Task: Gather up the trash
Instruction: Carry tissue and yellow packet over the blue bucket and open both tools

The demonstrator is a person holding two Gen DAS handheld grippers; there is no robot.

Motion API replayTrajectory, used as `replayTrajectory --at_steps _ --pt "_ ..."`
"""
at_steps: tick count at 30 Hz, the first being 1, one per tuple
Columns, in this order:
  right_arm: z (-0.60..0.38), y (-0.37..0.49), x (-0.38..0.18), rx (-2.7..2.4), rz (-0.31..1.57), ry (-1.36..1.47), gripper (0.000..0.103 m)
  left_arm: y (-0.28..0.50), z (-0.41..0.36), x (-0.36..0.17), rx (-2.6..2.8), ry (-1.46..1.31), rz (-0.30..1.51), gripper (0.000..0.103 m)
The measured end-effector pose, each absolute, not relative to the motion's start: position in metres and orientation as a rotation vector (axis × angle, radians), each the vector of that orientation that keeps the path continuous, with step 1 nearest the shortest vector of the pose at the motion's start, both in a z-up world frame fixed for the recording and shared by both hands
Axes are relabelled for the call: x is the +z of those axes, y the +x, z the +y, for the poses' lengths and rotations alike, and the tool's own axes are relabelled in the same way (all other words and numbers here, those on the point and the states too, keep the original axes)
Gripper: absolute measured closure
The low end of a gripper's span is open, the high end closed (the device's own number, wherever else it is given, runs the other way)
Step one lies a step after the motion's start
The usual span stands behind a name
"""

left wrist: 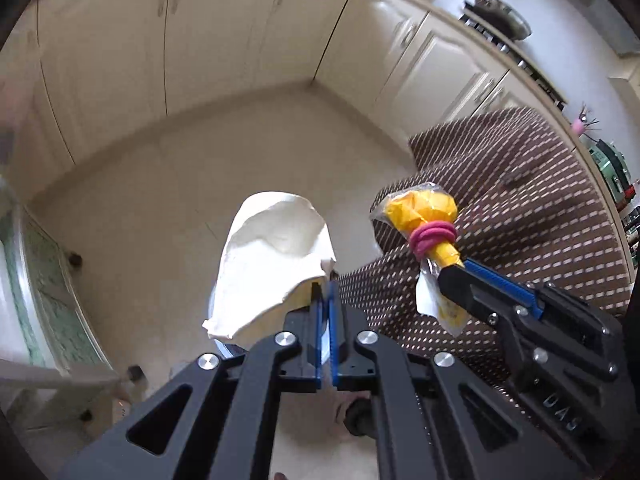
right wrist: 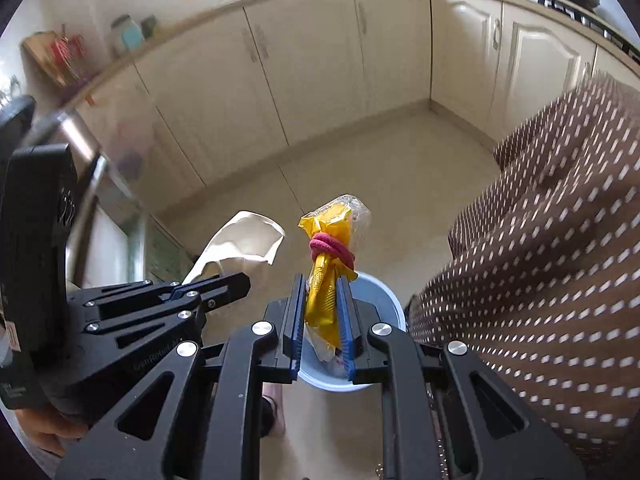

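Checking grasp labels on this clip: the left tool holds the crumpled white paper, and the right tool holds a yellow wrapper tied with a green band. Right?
Nearly. The band around the yellow wrapper is pink, not green; the right wrist view shows it clearly. The rest stands: the right tool grips that wrapper, and the left tool holds the crumpled white paper.

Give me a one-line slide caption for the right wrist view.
Right gripper clamps a yellow wrapper tied with a pink band above a light-blue bin; left gripper holds white paper.
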State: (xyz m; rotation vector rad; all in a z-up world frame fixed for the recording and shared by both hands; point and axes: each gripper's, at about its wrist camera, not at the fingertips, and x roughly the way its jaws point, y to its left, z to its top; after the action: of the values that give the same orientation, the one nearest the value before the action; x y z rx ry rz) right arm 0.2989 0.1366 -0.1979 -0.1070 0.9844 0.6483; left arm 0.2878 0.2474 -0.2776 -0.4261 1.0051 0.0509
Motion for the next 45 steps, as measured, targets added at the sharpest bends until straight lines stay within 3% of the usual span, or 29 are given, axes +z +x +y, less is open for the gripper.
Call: replayTrajectory --at_steps 9,11,13,32,40,45 --pt "0.128 0.314 -0.25 0.582 1.053 -0.105 0.089 0.324 0.243 -0.33 0.013 -0.479 1.091 0.096" --pt "0.128 0.317 -0.257 0.571 1.063 -0.099 0.089 0.331 0.243 -0.334 0.018 -0.493 1.106 0.069" --pt "0.129 0.319 -0.263 0.566 1.072 -0.098 0.089 0.338 0.244 -0.339 0.035 -0.503 1.108 0.061" --pt "0.145 0.327 -0.274 0.59 1.101 -0.084 0.088 0.309 0.263 -0.334 0.088 -0.52 1.095 0.058" --pt "0.149 0.327 -0.255 0.583 1.027 -0.098 0.071 0.303 0.262 -0.311 0.078 -0.518 1.045 0.056" --pt "0.138 0.31 -0.227 0.553 0.971 -0.151 0.066 0.29 0.252 -0.279 0.075 -0.466 0.992 0.054"
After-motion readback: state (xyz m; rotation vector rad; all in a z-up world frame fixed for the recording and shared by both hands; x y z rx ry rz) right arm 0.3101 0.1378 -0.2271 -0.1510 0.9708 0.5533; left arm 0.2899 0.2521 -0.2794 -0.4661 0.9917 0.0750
